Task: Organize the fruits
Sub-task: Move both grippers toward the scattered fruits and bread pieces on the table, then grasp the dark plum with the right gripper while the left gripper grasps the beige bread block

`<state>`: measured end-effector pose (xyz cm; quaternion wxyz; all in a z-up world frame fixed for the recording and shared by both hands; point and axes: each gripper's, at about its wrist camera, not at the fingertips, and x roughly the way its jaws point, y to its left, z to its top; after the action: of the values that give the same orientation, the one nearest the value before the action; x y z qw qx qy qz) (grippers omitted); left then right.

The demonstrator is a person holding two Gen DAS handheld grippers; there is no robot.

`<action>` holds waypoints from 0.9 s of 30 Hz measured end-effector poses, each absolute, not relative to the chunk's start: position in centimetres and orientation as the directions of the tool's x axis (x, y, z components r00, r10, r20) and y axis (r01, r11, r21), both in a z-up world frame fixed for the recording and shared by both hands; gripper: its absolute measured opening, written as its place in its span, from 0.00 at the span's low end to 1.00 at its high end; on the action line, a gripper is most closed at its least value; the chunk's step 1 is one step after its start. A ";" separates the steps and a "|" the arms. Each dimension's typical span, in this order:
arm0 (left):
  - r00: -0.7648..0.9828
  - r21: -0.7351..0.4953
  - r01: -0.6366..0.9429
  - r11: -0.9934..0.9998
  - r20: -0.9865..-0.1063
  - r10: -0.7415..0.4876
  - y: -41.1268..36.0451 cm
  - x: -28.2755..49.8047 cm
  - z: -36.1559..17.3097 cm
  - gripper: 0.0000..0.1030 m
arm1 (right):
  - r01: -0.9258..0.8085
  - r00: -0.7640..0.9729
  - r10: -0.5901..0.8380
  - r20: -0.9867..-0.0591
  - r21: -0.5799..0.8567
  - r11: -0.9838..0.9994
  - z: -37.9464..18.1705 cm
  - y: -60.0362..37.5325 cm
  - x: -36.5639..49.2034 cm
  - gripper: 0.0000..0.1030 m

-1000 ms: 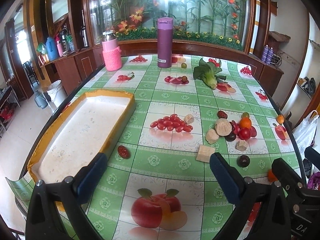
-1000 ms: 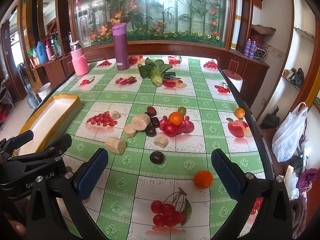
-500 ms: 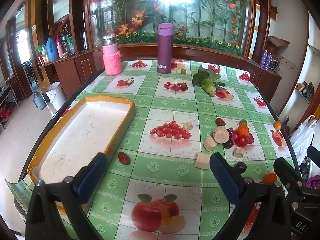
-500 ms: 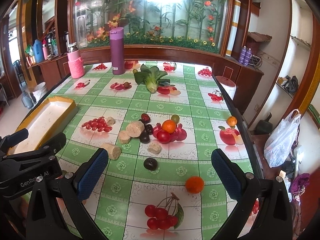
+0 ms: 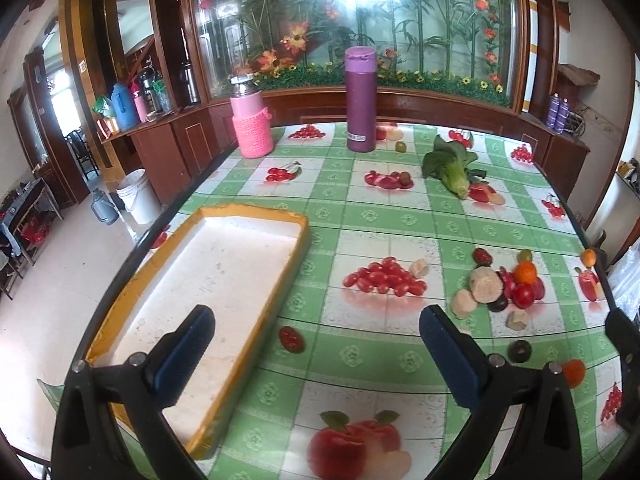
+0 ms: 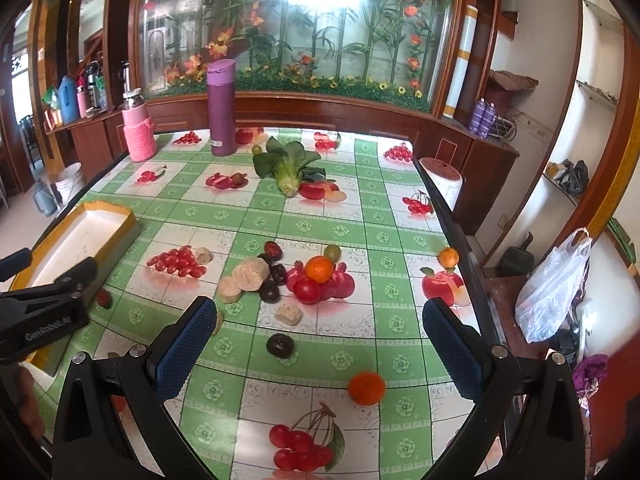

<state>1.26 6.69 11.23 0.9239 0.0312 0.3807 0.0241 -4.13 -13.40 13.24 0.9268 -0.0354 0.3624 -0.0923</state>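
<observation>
Both tongs stand wide apart with nothing between their blue pads. From the left wrist camera, our left tongs hover low over the green-checked, fruit-printed tabletop, with the left pad over the shallow white foam tray with a yellow-taped rim; the tray holds no fruit at all. A small dark-red fruit lies on the cloth just beside the tray's near right wall, while the main heap of mixed fruit and tan round chunks sits well apart to the right. A tall purple flask and a pink knit-sleeved bottle stand at the far edge, and a leafy green cabbage lies near them. From the right wrist camera, our right tongs are likewise spread and empty, aimed at the cluster. A lone dark plum lies between the pads, a loose orange tangerine sits nearer to us on the right, and a second small orange fruit rests close to the right table edge. We judge the sorting barely begun: every fruit we can see is still on the cloth, and all of it has yet to reach the tray.
</observation>
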 end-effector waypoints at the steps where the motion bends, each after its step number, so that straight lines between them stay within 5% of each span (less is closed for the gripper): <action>1: 0.710 0.082 -0.029 0.996 -0.700 0.078 7.0 1.4 11.2 1.00 | 0.150 0.714 -0.201 -0.671 -0.134 0.980 13.1 -13.8 -4.0 1.00; 20: 0.477 0.141 0.246 0.959 -0.879 0.006 2.9 3.5 5.8 1.00 | -0.082 0.428 -0.030 -0.903 -0.072 0.994 2.9 -15.0 1.9 0.94; 24: 0.454 0.150 0.287 0.946 -0.891 0.004 1.7 4.0 5.2 1.00 | -0.118 0.418 -0.027 -0.908 -0.084 0.990 2.1 -14.3 2.4 0.76; 27: 0.425 0.179 0.300 0.937 -0.904 0.037 1.0 4.4 4.6 1.00 | -0.142 0.405 -0.013 -0.914 -0.077 0.987 1.6 -14.0 2.6 0.52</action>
<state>4.44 0.95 4.55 0.8292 0.1587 0.5301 -0.0793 2.64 -13.96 1.61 0.8351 -0.0710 0.5442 0.0384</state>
